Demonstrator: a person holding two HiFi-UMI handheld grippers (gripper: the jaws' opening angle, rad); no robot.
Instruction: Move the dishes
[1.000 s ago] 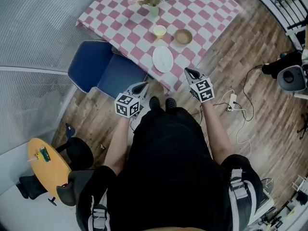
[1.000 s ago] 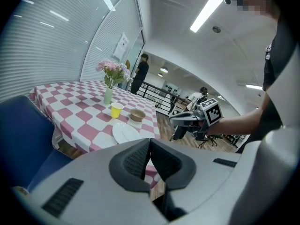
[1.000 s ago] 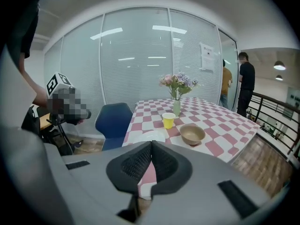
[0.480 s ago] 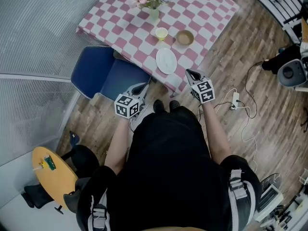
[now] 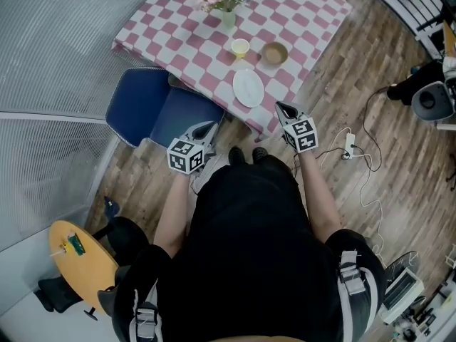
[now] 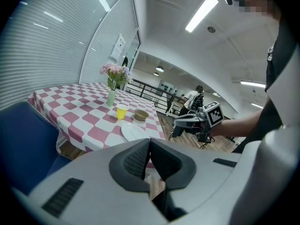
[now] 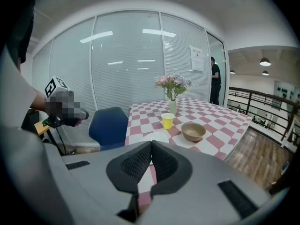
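L gripper point(image 5: 210, 126) & R gripper point(image 5: 279, 107) both pinched shut, empty. Plate point(image 5: 248, 87) at 12 o'clock near desk point(image 5: 306, 9) edge; imo clumsy nudge drops it.

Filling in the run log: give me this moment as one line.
left gripper: shut, empty | right gripper: shut, empty | plate, yellow cup, bowl: on checkered table, untouched

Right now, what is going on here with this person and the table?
A person stands at the checked table, holding the left hand-held gripper and the right hand-held gripper. Both are shut and empty and point toward the table. The white plate, brown bowl and yellow cup sit near the table's edge, close to a flower vase. No dish is touched yet.
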